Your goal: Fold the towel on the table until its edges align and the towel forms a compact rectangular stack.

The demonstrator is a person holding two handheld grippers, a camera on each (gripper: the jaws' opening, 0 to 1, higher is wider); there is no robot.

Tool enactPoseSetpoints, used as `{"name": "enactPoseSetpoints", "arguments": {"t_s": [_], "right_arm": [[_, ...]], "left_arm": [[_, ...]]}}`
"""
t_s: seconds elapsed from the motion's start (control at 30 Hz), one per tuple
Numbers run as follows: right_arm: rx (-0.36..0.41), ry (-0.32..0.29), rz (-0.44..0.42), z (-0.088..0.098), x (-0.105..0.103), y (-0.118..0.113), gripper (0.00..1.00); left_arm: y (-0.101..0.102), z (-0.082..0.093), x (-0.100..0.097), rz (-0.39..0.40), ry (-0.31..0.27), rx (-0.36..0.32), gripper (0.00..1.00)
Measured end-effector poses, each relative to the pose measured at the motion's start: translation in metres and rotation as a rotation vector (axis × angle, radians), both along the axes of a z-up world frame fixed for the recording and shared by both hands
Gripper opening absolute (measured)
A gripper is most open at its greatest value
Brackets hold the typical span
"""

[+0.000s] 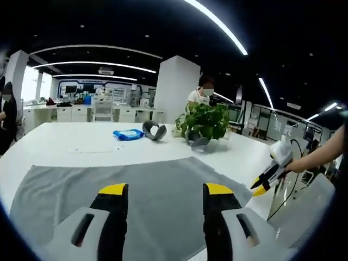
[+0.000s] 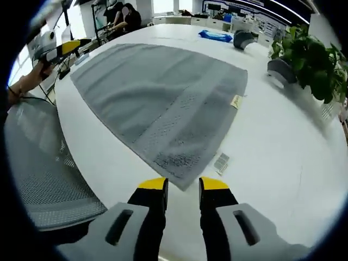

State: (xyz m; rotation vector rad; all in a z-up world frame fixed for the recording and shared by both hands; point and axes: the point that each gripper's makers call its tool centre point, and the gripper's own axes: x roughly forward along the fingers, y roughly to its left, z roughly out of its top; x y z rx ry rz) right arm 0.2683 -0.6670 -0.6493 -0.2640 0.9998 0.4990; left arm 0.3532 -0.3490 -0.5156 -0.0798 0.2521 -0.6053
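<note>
On the white table, near its curved front edge, a grey towel lies spread flat in one layer, not yet folded. One corner points toward the right gripper, with a small label lying on the table just beside that corner and a tag at the towel's side edge. Right gripper: yellow-tipped jaws parted, holding nothing, just short of the towel corner. Left gripper: jaws wide apart over the towel's near edge, nothing between them; whether they touch the cloth I cannot tell.

Farther back on the table: a blue packet, a grey curved object beside it, and a potted plant toward the far side. A mesh chair stands against the table's edge. Across the room, a person stands behind the plant beside a white pillar.
</note>
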Motion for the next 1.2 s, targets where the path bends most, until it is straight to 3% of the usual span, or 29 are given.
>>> {"name": "enactPoseSetpoints", "arguments": {"t_s": [0.13,0.4,0.57,0.6,0.7,0.8,0.93,1.03,1.2], "right_arm": [[0.024,0.004,-0.059,-0.003,0.005,0.000,0.22],[0.022,0.021,-0.112,-0.009,0.003,-0.003,0.20],[0.066,0.017,-0.115,-0.008,0.002,0.005,0.06],[0.064,0.004,-0.118,-0.005,0.002,0.004,0.02],[0.167,-0.064,-0.152,0.023,0.010,0.017,0.02],[0.246,-0.094,-0.165,0.046,0.012,0.027,0.01],[0.317,-0.110,-0.189,0.066,0.013,0.040,0.01],[0.427,-0.127,-0.211,0.083,0.017,0.057,0.01],[0.556,-0.100,-0.212,0.104,0.017,0.088,0.01]], "left_arm": [[-0.005,-0.004,-0.005,-0.020,0.021,0.003,0.57],[-0.017,-0.005,-0.009,-0.069,0.004,0.030,0.57],[-0.023,-0.001,-0.010,-0.084,-0.006,0.025,0.57],[-0.023,-0.001,-0.011,-0.083,-0.017,0.036,0.58],[-0.027,-0.001,-0.014,-0.102,-0.035,0.060,0.57],[-0.039,-0.001,-0.018,-0.150,-0.059,0.092,0.56],[-0.056,-0.004,-0.030,-0.241,-0.099,0.175,0.51],[-0.076,-0.007,-0.045,-0.332,-0.122,0.215,0.47],[-0.100,-0.012,-0.068,-0.463,-0.183,0.295,0.40]]}}
